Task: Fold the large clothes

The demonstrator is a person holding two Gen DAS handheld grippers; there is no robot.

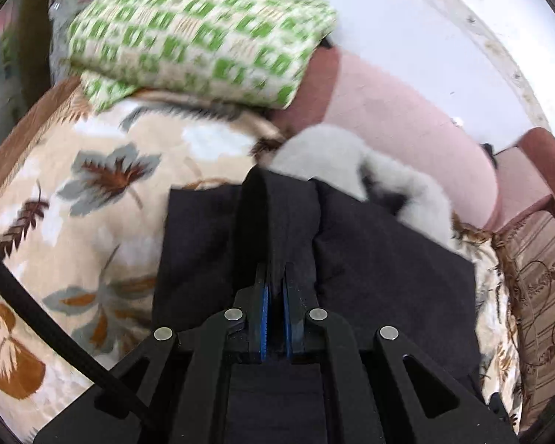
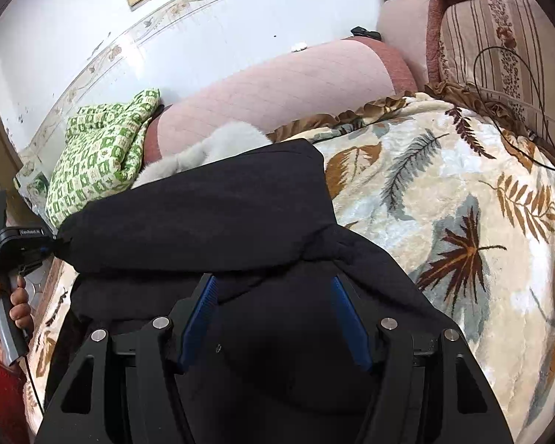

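Note:
A big black coat (image 1: 388, 259) with a pale fur trim (image 1: 333, 155) lies on a leaf-patterned blanket (image 1: 92, 192). My left gripper (image 1: 275, 272) is shut on a raised ridge of the coat's cloth, with the blue pads (image 1: 264, 318) pressed together on it. In the right wrist view the coat (image 2: 203, 214) is folded over itself, its fur trim (image 2: 222, 144) at the far side. My right gripper (image 2: 273, 279) stands open low over the near part of the coat, black cloth between its fingers. At far left there, the left gripper (image 2: 53, 246) pinches the coat's end.
A green-checked folded cloth (image 2: 100, 159) rests against the pink sofa back (image 2: 277, 85). A striped cushion (image 2: 499, 48) with a thin black cable lies at the right. A hand (image 2: 7, 307) with a red sleeve holds the left gripper's handle. The blanket (image 2: 462, 203) spreads to the right.

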